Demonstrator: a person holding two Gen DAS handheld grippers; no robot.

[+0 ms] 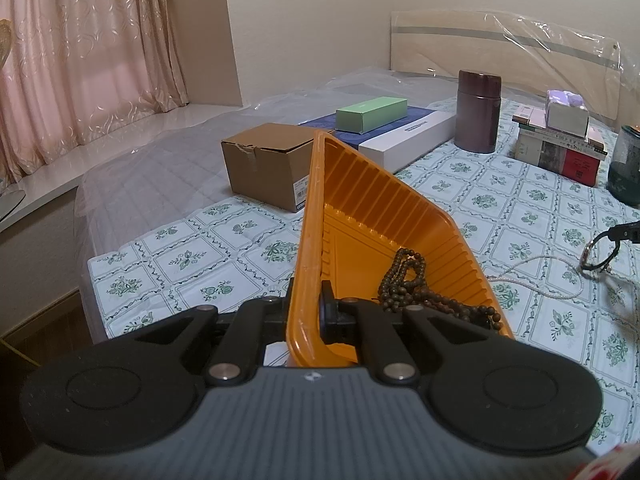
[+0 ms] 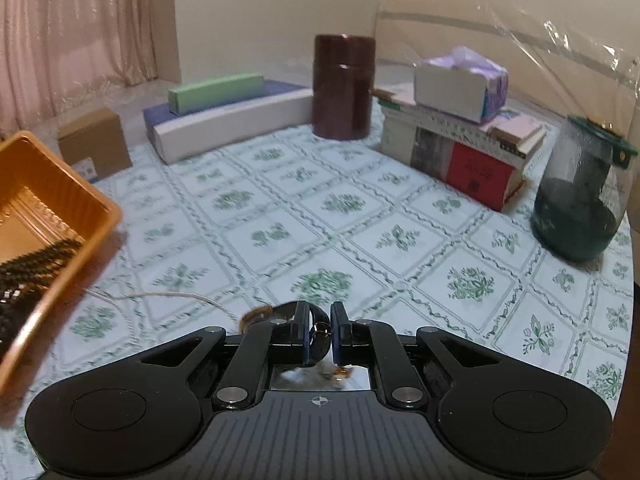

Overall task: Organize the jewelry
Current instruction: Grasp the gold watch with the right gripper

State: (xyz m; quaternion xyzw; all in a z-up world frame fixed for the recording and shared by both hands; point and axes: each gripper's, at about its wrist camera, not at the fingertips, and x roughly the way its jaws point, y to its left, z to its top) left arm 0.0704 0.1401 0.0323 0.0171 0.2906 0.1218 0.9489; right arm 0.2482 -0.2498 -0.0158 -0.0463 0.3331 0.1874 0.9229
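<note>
My left gripper [image 1: 305, 312] is shut on the rim of an orange plastic tray [image 1: 360, 208] and holds it tilted above the bed. A dark bead bracelet [image 1: 416, 284] lies in the tray's low corner. The tray also shows in the right wrist view [image 2: 44, 184], with the beads [image 2: 36, 260] in it. My right gripper [image 2: 320, 328] is shut on a black-strapped watch [image 2: 280, 312] just above the patterned sheet; it also shows in the left wrist view [image 1: 600, 252]. A thin white pearl necklace [image 1: 536, 276] lies on the sheet between tray and watch.
At the back stand a cardboard box [image 1: 264, 168], a green box [image 1: 372, 114] on a white-and-blue box [image 1: 408, 140], a brown canister [image 1: 478, 110], a book stack [image 1: 560, 152] with a tissue box [image 2: 460, 80], and a dark green jar [image 2: 580, 204].
</note>
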